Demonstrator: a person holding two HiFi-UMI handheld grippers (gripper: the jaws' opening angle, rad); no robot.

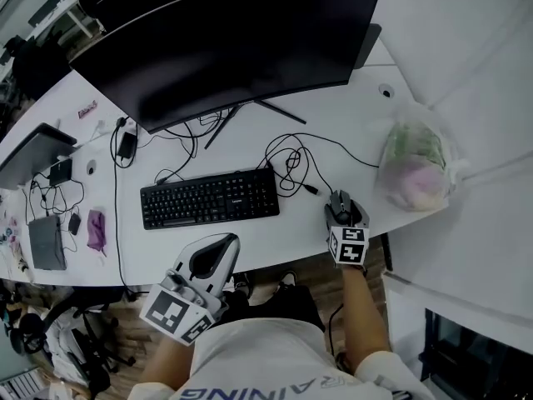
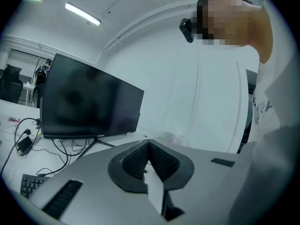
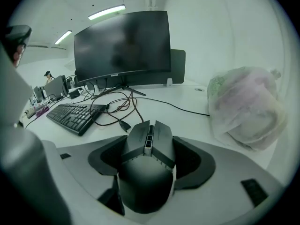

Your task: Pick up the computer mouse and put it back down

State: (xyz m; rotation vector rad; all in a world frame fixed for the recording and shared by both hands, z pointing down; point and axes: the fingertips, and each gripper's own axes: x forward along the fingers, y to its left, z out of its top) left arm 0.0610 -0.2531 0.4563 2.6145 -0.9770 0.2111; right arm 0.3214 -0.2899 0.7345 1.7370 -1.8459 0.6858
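- The mouse (image 1: 340, 204) rests on the white desk (image 1: 275, 233) close to its near edge. It lies right of the keyboard (image 1: 209, 197) and left of the plastic bag (image 1: 416, 167).
- The right gripper (image 3: 150, 145) tilts down over that near edge with the mouse between its jaws. In the right gripper view the dark pads (image 3: 196, 159) lie against both flanks of the mouse, clamped on it, and the buttons point away toward the monitor (image 1: 233, 40).
- The left gripper (image 2: 148, 144) is held at the near edge of the desk, in front of the keyboard and well apart from the mouse. Its jaws are pressed together at the tips with nothing between them.
- A tangle of black cables (image 1: 291, 163) lies on the desk just behind the mouse, between the keyboard's right end and the bag.
- The monitor stands along the far edge, its screen dark.
- The bag, with pale and greenish contents, sits toward the right edge of the desk.
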